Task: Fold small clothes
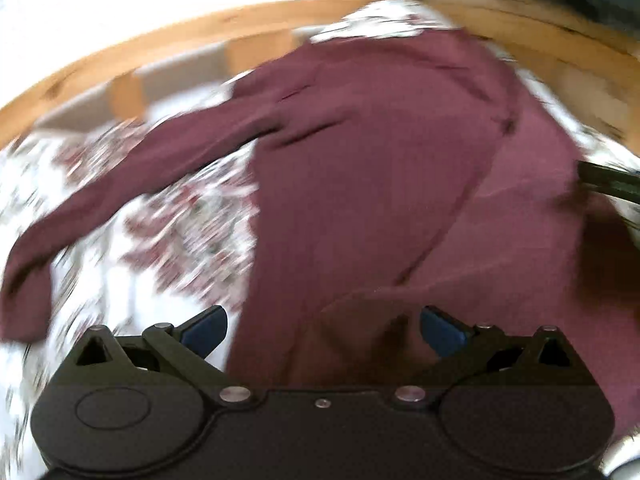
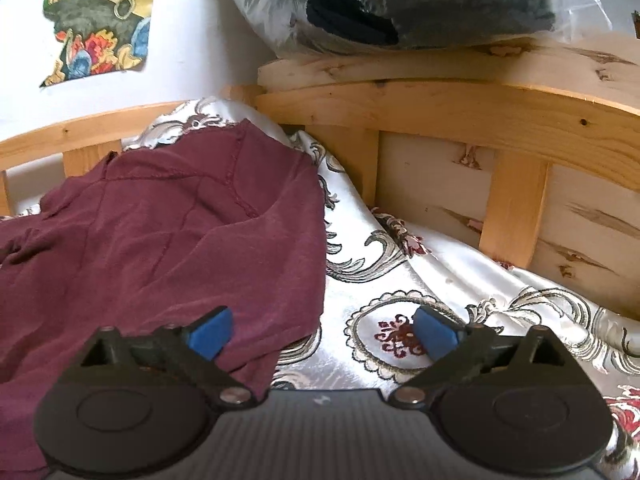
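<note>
A maroon long-sleeved shirt [image 1: 380, 160] lies on a white patterned bedspread [image 1: 172, 224]. Its right side is folded over the body and its left sleeve [image 1: 120, 188] stretches out to the left. My left gripper [image 1: 323, 330] is open and empty just above the shirt's near hem; the view is blurred. In the right wrist view the shirt [image 2: 160, 240] fills the left half. My right gripper [image 2: 323, 332] is open and empty over the shirt's right edge and the bedspread [image 2: 400, 280]. Part of the right gripper [image 1: 612, 184] shows at the left view's right edge.
A wooden bed frame [image 2: 440, 120] runs behind and to the right of the bedspread. A clear plastic bag of dark clothes [image 2: 420, 4] rests on its top ledge. A colourful picture [image 2: 100, 20] hangs on the white wall at the back left.
</note>
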Action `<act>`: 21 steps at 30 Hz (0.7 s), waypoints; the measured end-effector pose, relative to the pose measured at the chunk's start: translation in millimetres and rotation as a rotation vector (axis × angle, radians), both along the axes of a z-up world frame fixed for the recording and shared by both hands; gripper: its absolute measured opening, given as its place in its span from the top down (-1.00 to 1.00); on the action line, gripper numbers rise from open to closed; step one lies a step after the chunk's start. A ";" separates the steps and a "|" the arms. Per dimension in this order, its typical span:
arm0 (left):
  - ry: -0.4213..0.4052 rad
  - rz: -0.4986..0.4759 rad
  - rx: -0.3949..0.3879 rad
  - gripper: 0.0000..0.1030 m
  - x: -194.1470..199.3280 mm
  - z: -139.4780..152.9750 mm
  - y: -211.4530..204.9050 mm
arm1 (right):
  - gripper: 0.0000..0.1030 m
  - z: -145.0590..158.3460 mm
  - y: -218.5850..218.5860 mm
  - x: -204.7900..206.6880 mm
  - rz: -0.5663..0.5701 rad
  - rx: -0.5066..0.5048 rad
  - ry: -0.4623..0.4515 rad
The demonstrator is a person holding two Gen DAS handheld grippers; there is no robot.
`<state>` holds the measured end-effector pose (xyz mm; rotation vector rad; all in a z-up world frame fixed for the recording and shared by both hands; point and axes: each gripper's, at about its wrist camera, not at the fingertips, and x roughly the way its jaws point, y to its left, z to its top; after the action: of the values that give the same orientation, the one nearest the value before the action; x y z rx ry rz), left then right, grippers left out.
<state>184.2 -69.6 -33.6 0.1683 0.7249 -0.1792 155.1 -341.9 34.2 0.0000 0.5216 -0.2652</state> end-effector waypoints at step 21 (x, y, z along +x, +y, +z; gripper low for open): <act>0.393 -0.136 -0.203 0.88 46.4 24.7 17.9 | -0.99 2.4 24.5 -10.4 0.076 -0.035 -0.021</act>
<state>230.6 -51.7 -9.0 -0.0141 1.0807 -0.4222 144.8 -317.3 36.6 -0.0506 0.4955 -0.1998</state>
